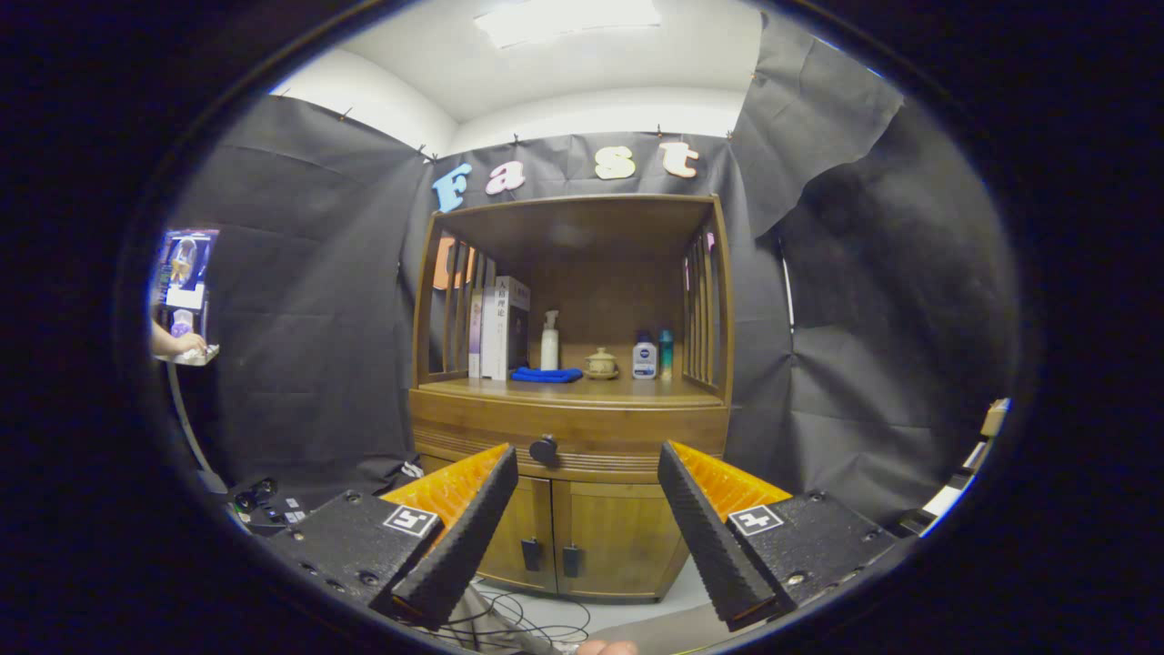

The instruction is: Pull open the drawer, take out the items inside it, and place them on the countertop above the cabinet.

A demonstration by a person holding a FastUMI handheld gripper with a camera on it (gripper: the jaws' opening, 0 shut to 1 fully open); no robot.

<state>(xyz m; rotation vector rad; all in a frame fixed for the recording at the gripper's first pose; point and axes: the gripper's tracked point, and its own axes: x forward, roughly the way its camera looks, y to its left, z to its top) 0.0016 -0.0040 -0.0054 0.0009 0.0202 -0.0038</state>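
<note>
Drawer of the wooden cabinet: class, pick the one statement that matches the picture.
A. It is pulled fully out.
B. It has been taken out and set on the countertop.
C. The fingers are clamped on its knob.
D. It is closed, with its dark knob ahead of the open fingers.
D: the drawer sits flush in the cabinet, and its knob lies beyond the spread fingers of the hand-held gripper, untouched.

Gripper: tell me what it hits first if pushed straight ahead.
Probably the wooden cabinet's closed drawer front, near its dark round knob. The open gripper points there with nothing between, though depth is hard to judge.
</note>
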